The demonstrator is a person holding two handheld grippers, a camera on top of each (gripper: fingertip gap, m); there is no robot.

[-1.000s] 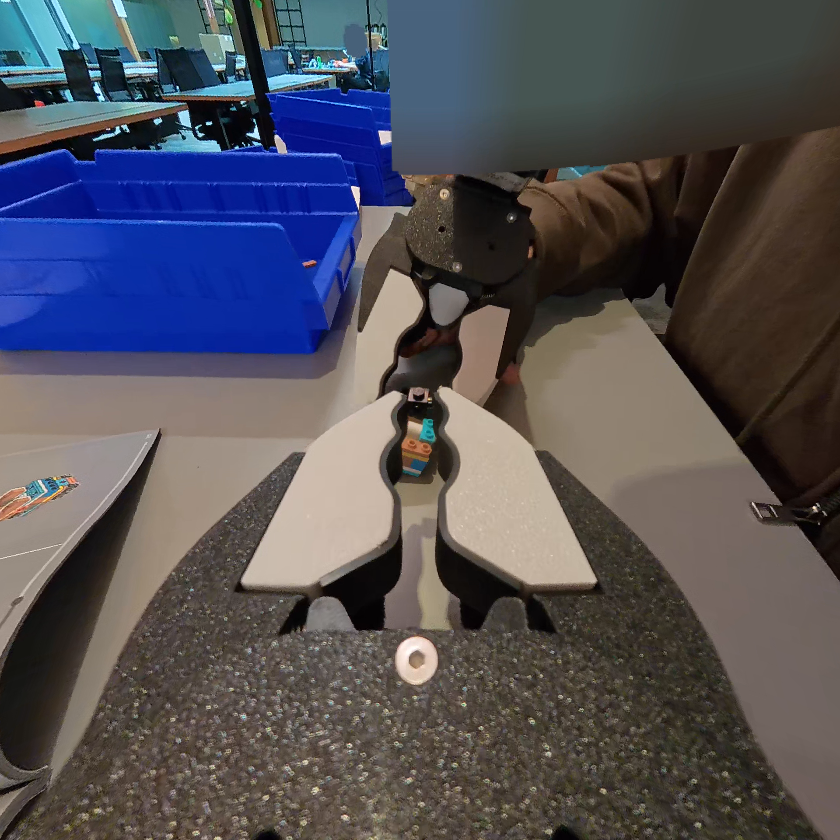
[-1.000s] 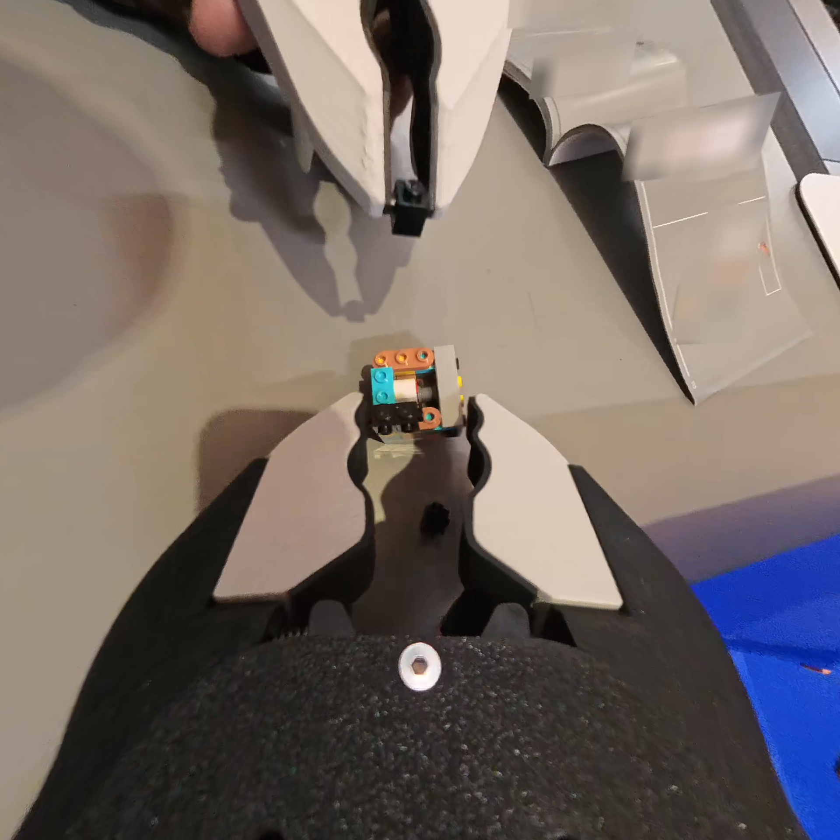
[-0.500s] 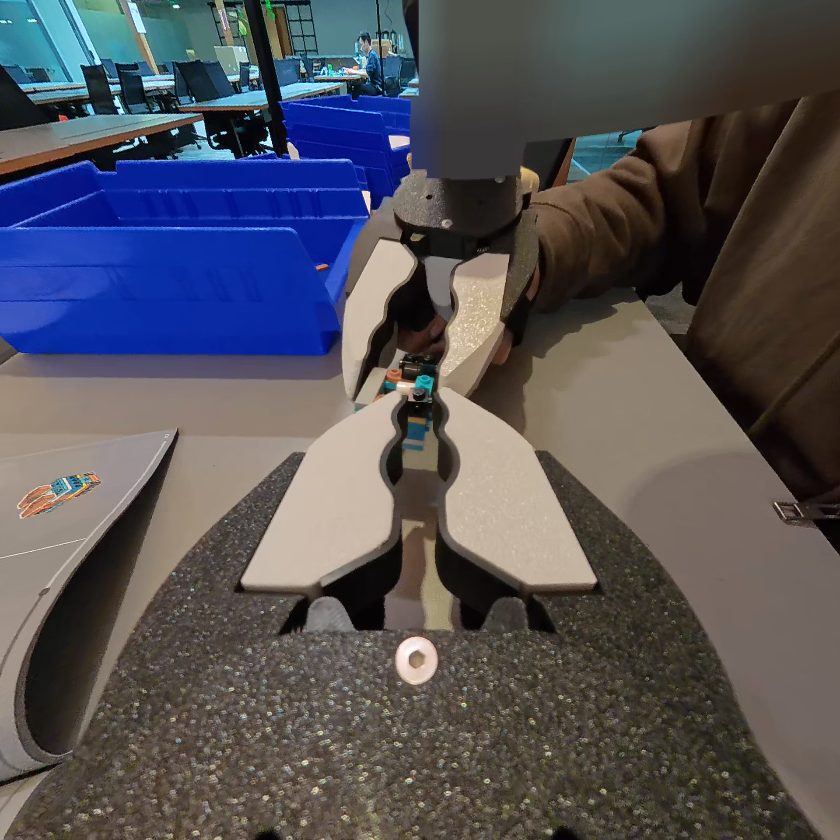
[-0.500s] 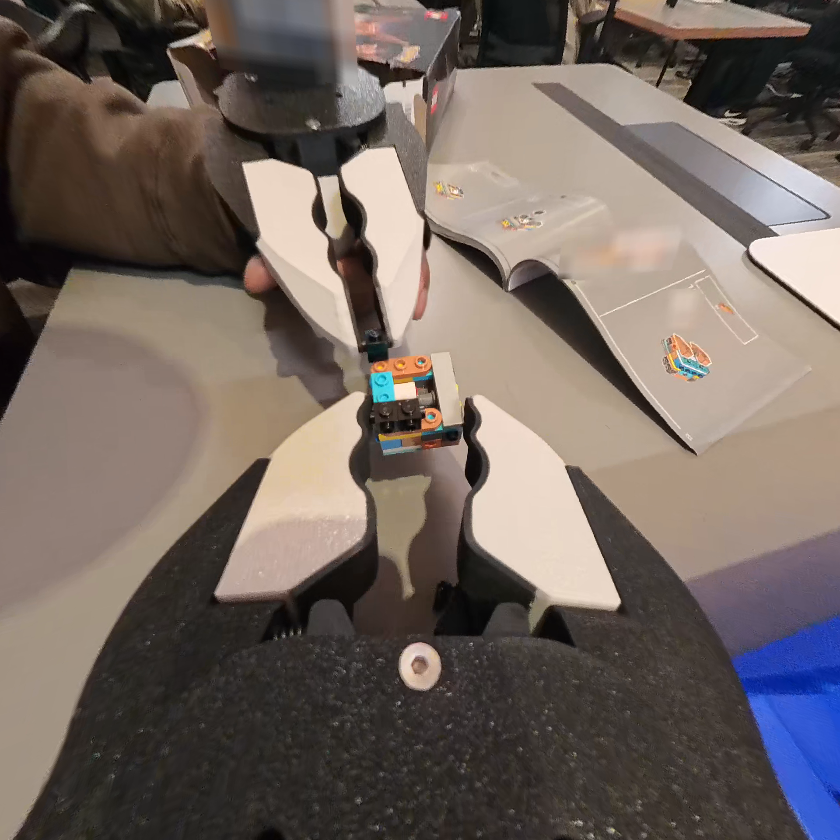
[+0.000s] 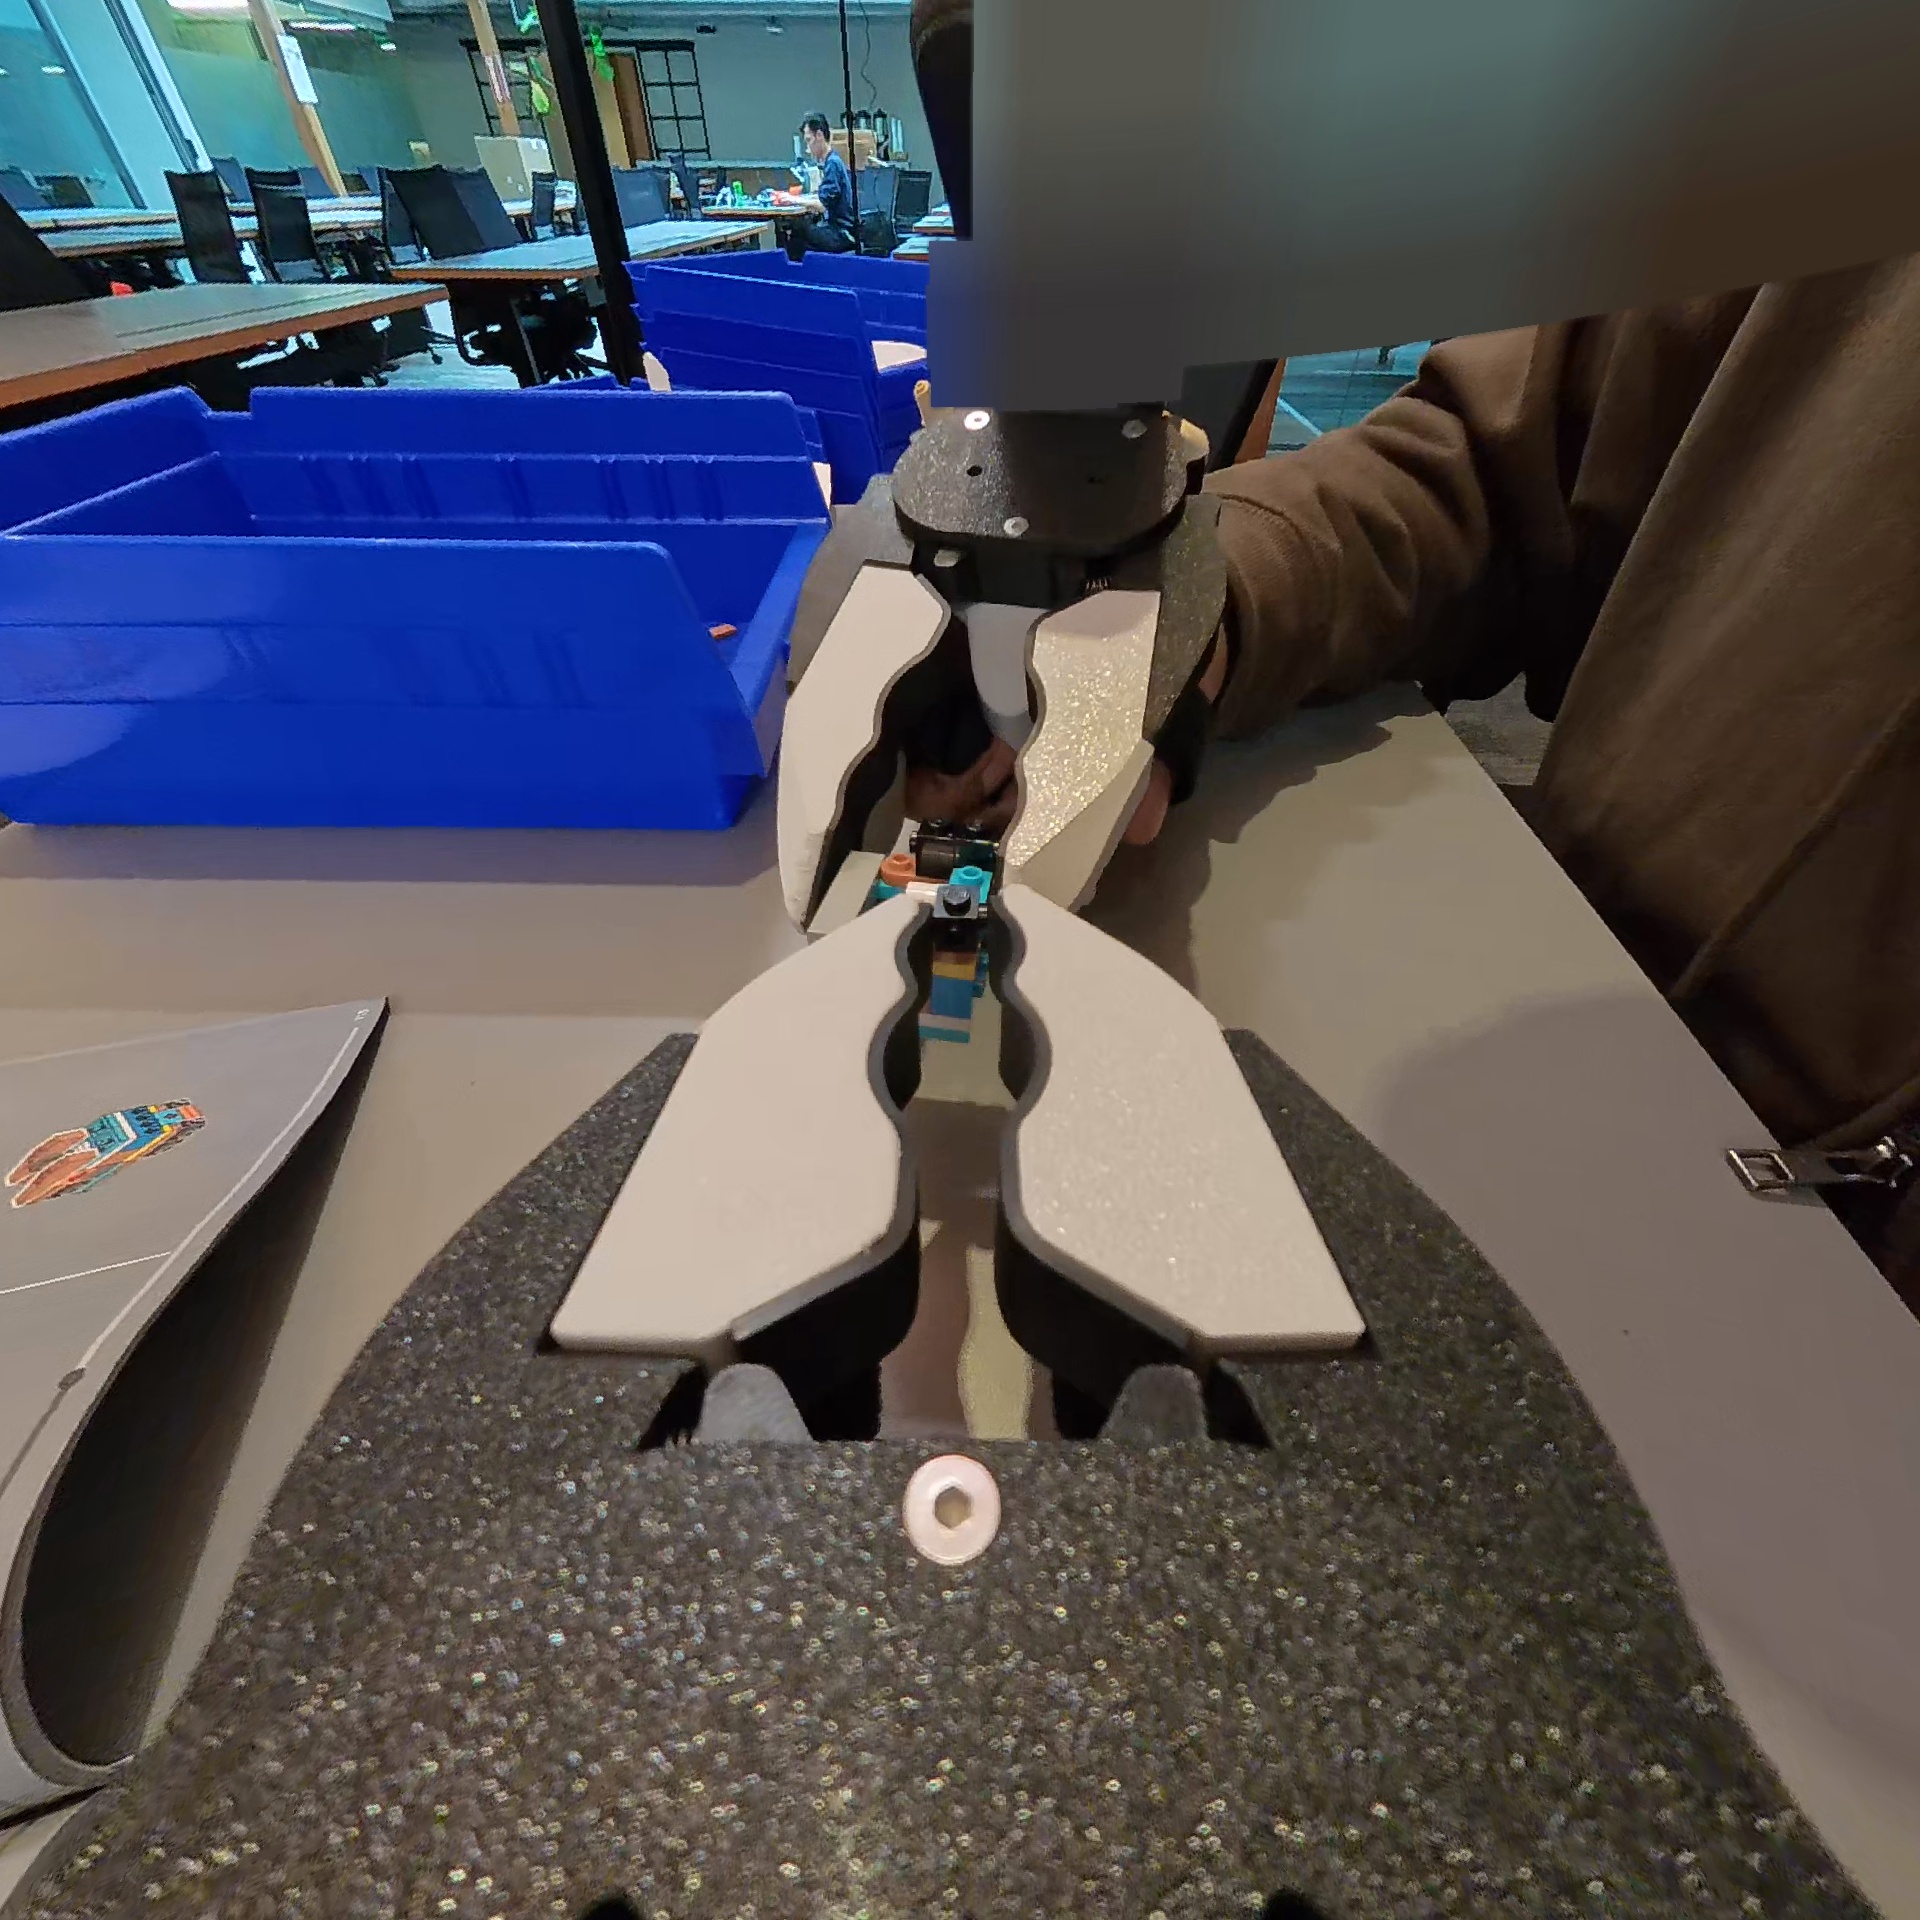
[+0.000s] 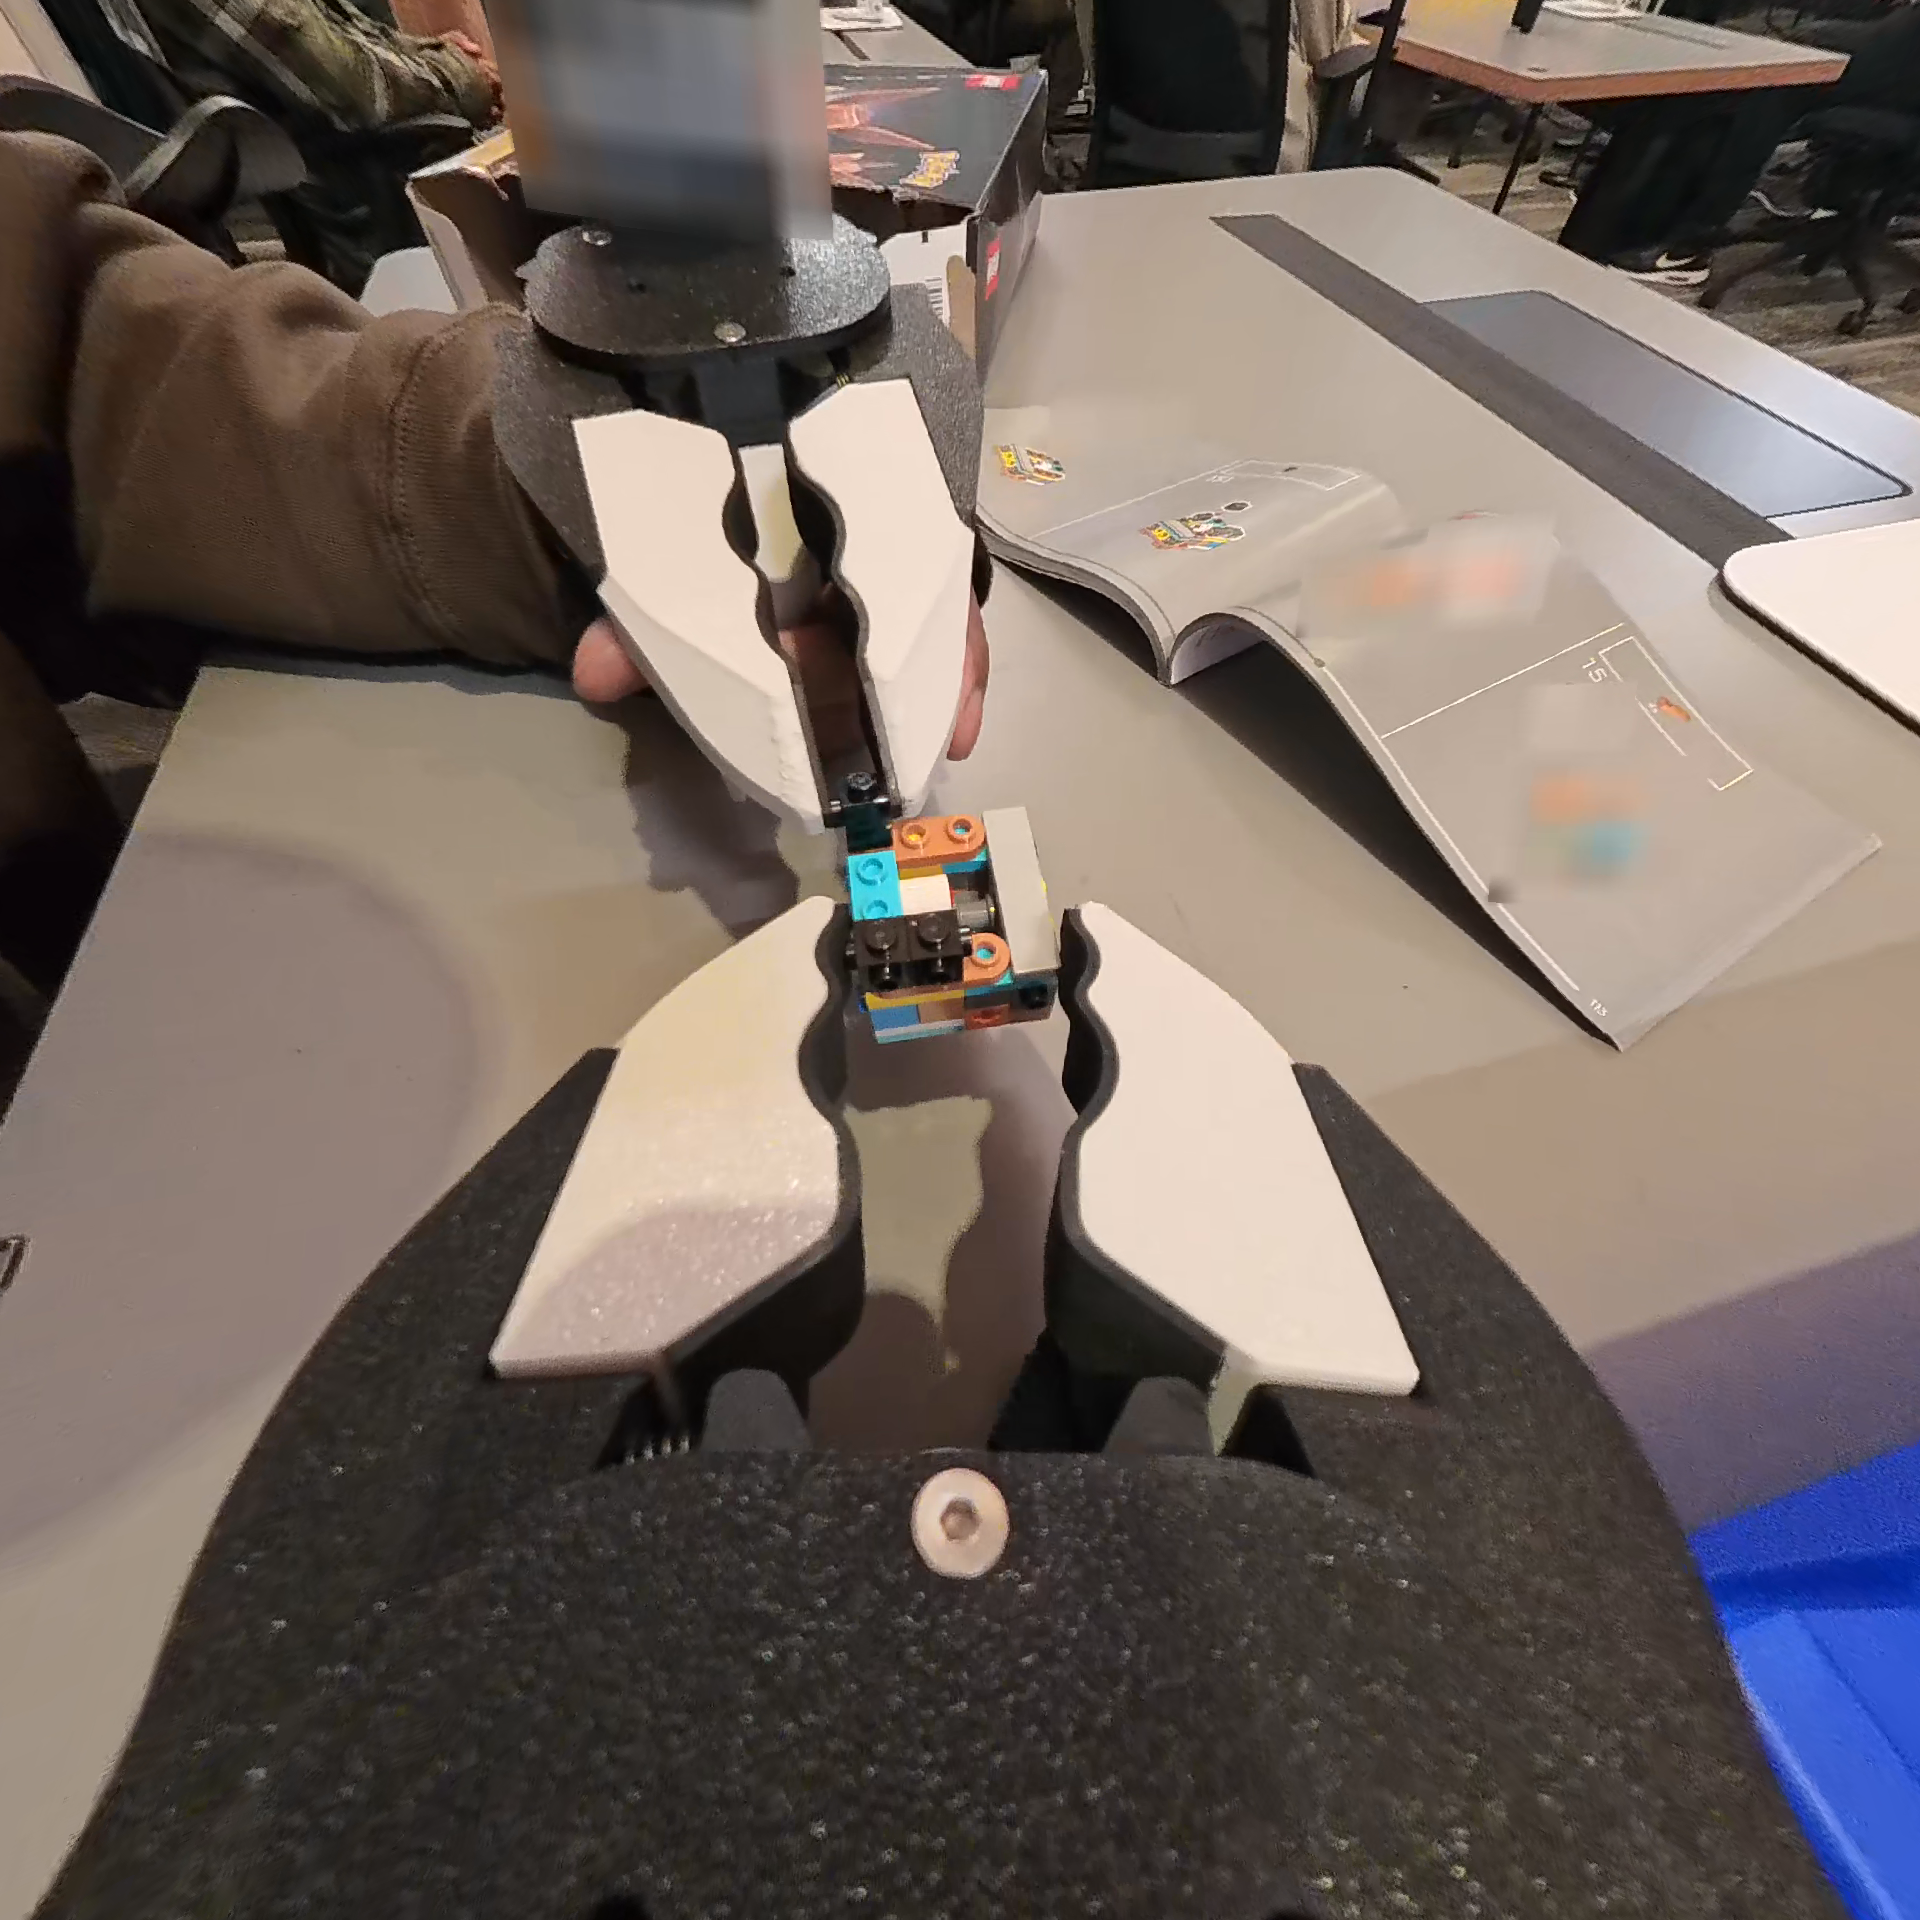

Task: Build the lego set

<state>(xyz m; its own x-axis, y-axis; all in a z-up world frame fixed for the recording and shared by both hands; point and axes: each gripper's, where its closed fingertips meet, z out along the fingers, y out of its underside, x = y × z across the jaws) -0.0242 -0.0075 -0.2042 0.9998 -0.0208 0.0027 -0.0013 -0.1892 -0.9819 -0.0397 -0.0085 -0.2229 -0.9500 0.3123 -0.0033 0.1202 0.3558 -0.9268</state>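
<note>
My right gripper (image 6: 951, 925) is shut on a small multicoloured lego assembly (image 6: 935, 925) of teal, orange, black and grey bricks, and holds it just above the grey table (image 6: 416, 883). My left gripper (image 5: 956, 909) is shut on a small black piece (image 5: 956, 904). In the right wrist view the left gripper (image 6: 862, 800) comes in from the far side, and its black piece (image 6: 860, 792) touches the assembly's far edge beside the teal brick. In the left wrist view the right gripper (image 5: 940, 873) faces me, and part of the assembly (image 5: 951, 1003) shows between my fingers.
Blue bins (image 5: 364, 665) stand at the left behind the grippers. An open instruction booklet (image 6: 1455, 665) lies to the right of the assembly, with the set's box (image 6: 935, 156) behind it. A white object (image 6: 1849, 623) lies at the right edge. Brown sleeves flank both grippers. Both grippers' tips are close together, under 4 cm apart.
The two grippers have closed the gap. The black piece, well short of the assembly a second ago, now sits against its far edge. The right gripper's view has tilted up from the table.
</note>
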